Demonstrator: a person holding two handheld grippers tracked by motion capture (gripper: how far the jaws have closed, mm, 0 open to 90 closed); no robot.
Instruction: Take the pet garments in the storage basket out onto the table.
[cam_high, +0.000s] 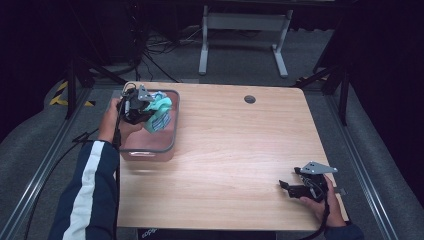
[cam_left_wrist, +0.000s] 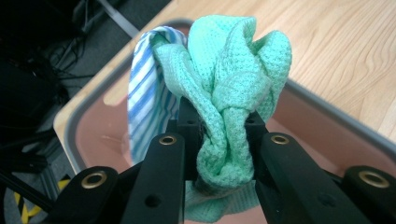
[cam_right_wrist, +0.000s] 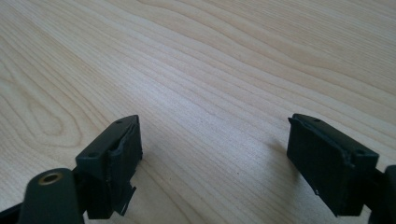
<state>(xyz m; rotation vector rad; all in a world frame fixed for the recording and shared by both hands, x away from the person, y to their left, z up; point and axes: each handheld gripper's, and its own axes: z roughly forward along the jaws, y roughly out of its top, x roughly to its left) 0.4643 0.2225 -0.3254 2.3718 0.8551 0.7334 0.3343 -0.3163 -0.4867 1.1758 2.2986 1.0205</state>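
A pink bin (cam_high: 150, 148) with a grey rim stands at the table's left edge. My left gripper (cam_high: 141, 112) hovers over it, shut on a bunched green waffle cloth (cam_left_wrist: 229, 88). A blue-striped cloth (cam_left_wrist: 145, 100) hangs beside the green one, and I cannot tell whether the jaws pinch it too. In the high view both cloths (cam_high: 160, 112) hang above the bin's inside. Close up, the bin's rim (cam_left_wrist: 322, 109) runs behind the cloths. My right gripper (cam_high: 290, 186) rests near the table's front right corner, open, its fingers (cam_right_wrist: 114, 154) wide apart over bare wood.
The wooden table (cam_high: 235, 150) has a round cable hole (cam_high: 249, 99) near its far edge. A white table frame (cam_high: 245, 30) stands on the floor beyond. Cables lie on the floor at the far left.
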